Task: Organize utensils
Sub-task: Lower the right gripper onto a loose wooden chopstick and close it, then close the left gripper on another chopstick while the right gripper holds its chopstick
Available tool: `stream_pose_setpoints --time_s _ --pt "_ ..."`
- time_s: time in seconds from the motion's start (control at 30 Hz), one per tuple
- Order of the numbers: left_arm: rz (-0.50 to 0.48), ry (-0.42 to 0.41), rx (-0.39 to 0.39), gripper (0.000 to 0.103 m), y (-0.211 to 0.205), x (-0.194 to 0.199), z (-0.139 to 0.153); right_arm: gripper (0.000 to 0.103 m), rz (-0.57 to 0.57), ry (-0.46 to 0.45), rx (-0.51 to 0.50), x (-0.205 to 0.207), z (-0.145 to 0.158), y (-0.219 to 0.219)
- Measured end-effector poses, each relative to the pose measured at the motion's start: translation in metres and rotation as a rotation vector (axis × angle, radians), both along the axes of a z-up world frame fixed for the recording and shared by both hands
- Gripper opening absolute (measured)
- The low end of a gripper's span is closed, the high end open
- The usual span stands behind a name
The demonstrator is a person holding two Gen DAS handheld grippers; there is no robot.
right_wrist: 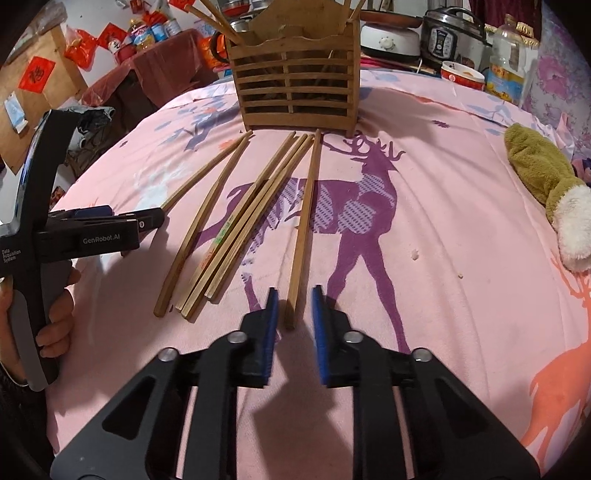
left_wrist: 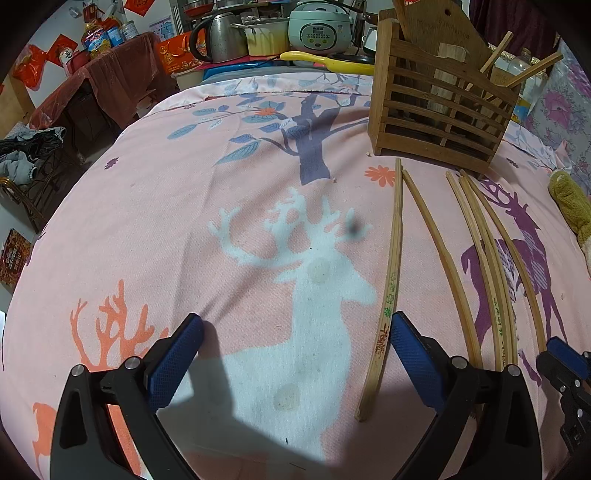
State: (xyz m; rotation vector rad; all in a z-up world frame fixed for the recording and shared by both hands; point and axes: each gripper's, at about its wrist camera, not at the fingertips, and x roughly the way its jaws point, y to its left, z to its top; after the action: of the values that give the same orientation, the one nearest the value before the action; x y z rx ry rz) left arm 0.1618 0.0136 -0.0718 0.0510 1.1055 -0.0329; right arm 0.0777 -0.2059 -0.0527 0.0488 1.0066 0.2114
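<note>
Several wooden chopsticks (right_wrist: 221, 221) lie side by side on the pink deer-print cloth (right_wrist: 461, 221), in front of a slatted wooden utensil holder (right_wrist: 295, 88) that has a few chopsticks standing in it. My right gripper (right_wrist: 293, 299) is open, with its blue pads on either side of the near end of the rightmost chopstick (right_wrist: 304, 221), not touching it. My left gripper (left_wrist: 295, 328) is open and empty above the cloth, just left of the leftmost chopstick (left_wrist: 391, 280). The holder (left_wrist: 439, 107) stands at the back right in the left wrist view.
A green and white plush toy (right_wrist: 543, 184) lies at the right edge. Behind the cloth stand a rice cooker (left_wrist: 319, 27), a kettle (left_wrist: 221, 37), a pressure cooker (right_wrist: 450, 37), an oil bottle (right_wrist: 508, 62) and a bowl (right_wrist: 461, 74). The left side drops to cluttered floor.
</note>
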Motion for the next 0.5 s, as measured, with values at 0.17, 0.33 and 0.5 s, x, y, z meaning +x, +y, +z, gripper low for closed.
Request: stream_pose_setpoints --time_s 0.17,0.33,0.5 --pt "0.000 0.001 0.000 0.099 0.000 -0.001 0.000 0.008 -0.003 -0.002 -0.022 -0.001 -0.001 0.000" --pt "-0.022 0.002 -0.001 0.098 -0.003 -0.013 0.002 0.007 -0.049 0.009 -0.001 0.002 0.000 -0.013" --pt "-0.112 -0.031 0.002 0.079 -0.016 -0.030 0.007 0.007 -0.054 0.019 0.016 0.003 -0.002 -0.016"
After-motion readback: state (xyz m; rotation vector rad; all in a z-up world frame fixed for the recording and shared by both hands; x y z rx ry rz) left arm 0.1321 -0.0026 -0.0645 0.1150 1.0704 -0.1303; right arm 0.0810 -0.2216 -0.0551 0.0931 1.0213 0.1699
